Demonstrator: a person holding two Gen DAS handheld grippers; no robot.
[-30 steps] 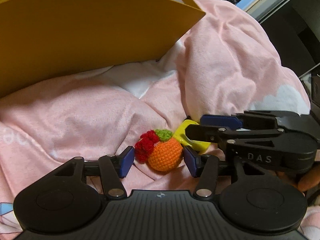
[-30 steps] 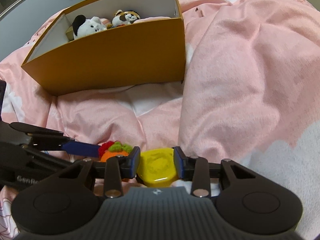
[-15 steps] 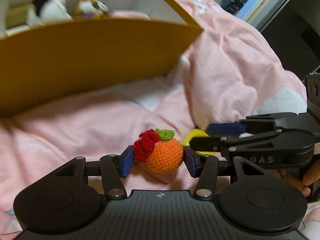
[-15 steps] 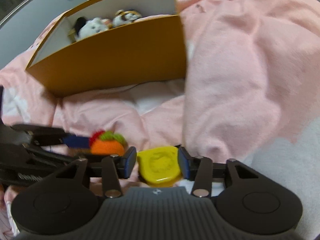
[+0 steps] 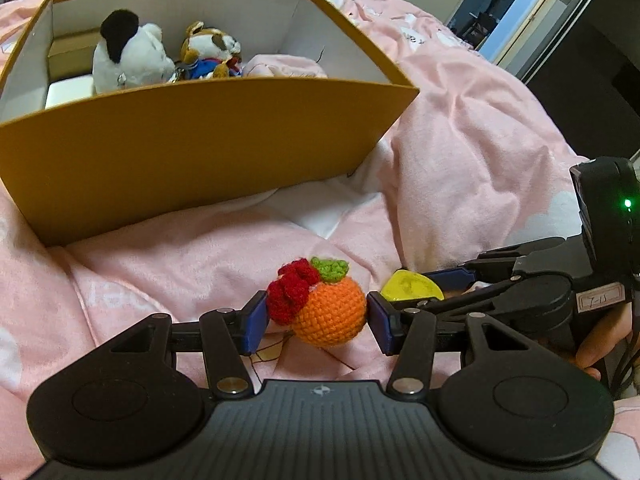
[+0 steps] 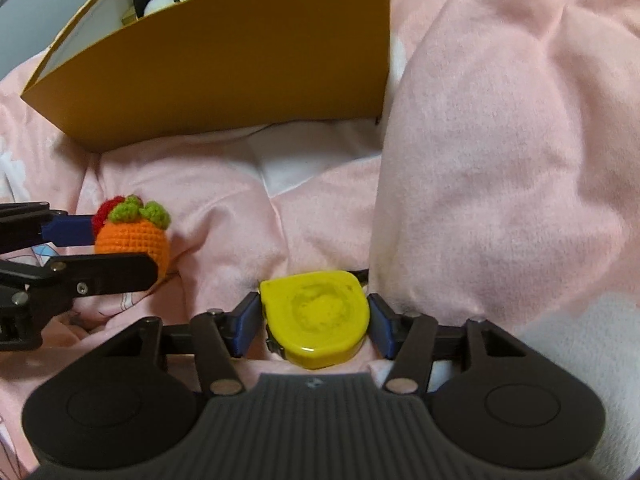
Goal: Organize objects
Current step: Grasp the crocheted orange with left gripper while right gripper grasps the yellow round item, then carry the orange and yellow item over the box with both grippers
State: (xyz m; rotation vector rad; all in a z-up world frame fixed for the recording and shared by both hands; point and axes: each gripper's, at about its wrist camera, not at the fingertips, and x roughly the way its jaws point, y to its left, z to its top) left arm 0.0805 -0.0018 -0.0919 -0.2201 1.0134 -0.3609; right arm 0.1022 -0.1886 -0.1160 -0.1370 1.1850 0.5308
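Note:
A crochet orange point(image 5: 332, 316) with a red flower and green leaf sits between the blue pads of my left gripper point(image 5: 316, 316), which is shut on it just above the pink blanket. The right wrist view shows the same orange point(image 6: 132, 240) at the left in those fingers point(image 6: 68, 228). A yellow tape measure point(image 6: 316, 316) lies on the blanket between the jaws of my right gripper point(image 6: 314, 320), which are opening, with the pads standing just beside it. From the left wrist its yellow edge point(image 5: 410, 286) shows to the right of the orange.
An open mustard cardboard box point(image 5: 200, 140) stands behind on the bed, holding a black-and-white plush point(image 5: 128, 56) and a brown-and-white plush point(image 5: 210, 52). A tall fold of pink blanket point(image 6: 500, 160) rises on the right. A person's hand point(image 5: 600, 344) holds the right gripper.
My left gripper has risen and tilted with the orange in it, so the box's inside now shows. The right jaws have widened around the yellow tape measure.

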